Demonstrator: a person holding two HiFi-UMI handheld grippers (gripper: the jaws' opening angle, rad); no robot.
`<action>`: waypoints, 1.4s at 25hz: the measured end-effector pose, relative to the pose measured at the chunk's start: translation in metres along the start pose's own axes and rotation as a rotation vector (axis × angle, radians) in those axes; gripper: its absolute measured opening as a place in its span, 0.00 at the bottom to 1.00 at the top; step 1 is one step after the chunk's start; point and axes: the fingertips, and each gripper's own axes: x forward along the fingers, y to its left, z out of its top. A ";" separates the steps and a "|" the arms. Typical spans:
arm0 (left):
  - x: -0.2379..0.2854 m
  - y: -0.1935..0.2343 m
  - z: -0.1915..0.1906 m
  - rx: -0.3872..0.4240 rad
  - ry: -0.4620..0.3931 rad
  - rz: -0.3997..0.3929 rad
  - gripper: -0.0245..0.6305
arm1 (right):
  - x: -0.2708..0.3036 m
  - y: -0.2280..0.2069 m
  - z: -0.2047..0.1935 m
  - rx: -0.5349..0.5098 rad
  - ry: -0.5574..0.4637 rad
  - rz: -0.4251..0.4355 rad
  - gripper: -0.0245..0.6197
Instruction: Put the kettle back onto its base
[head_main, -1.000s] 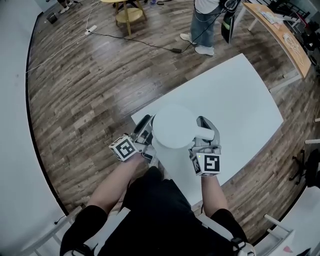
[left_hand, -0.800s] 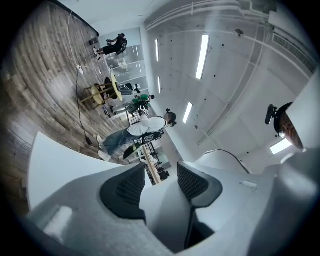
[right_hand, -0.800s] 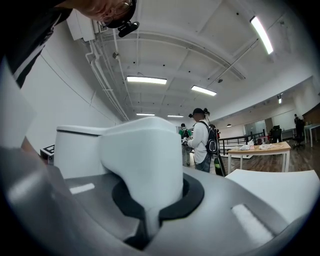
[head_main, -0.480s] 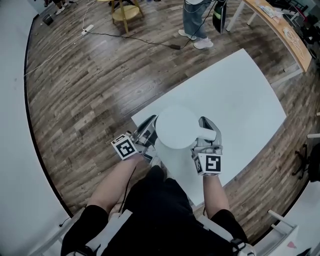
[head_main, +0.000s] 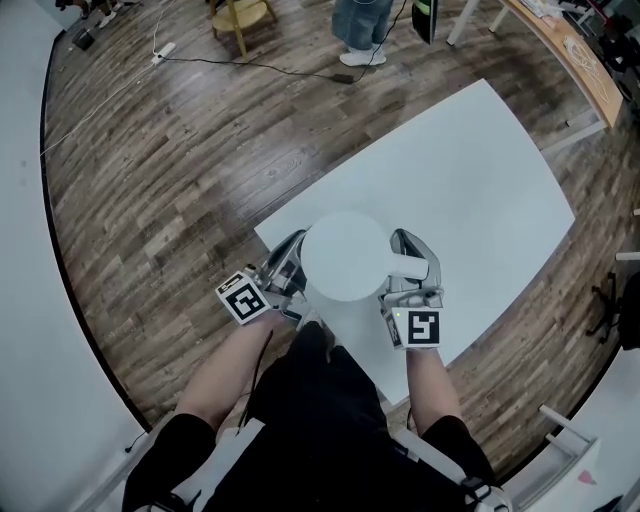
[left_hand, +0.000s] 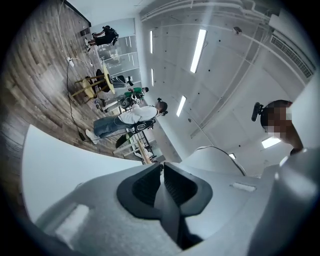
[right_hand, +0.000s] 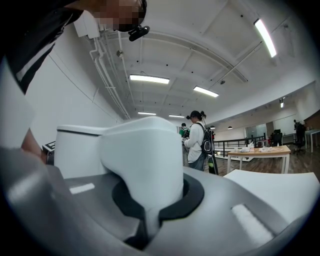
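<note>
clothes (head_main: 320, 420) black | left gripper (left_hand: 161, 169) grey | right gripper (head_main: 410, 246) grey | marker cubes (head_main: 243, 299) white-black

No lettering, brand, number or sign is legible on anything here.

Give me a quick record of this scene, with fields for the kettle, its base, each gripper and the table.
Kettle: white plastic kettle, upright over the table's near corner
Kettle base: not visible
Right gripper: shut on the kettle's white handle
Left gripper: beside the kettle, jaws have just been closing, now almost together, nothing seen between them
Table: white rectangular table on a wood-plank floor
</note>
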 end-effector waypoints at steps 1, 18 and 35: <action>0.000 0.000 -0.001 0.007 0.003 0.005 0.07 | -0.001 0.001 0.001 0.005 -0.003 -0.002 0.05; -0.008 -0.001 -0.009 0.057 -0.042 0.035 0.04 | -0.010 0.001 -0.018 0.007 0.016 -0.010 0.04; -0.065 -0.017 0.005 -0.029 -0.319 0.095 0.04 | -0.058 -0.007 -0.046 0.023 0.145 -0.002 0.32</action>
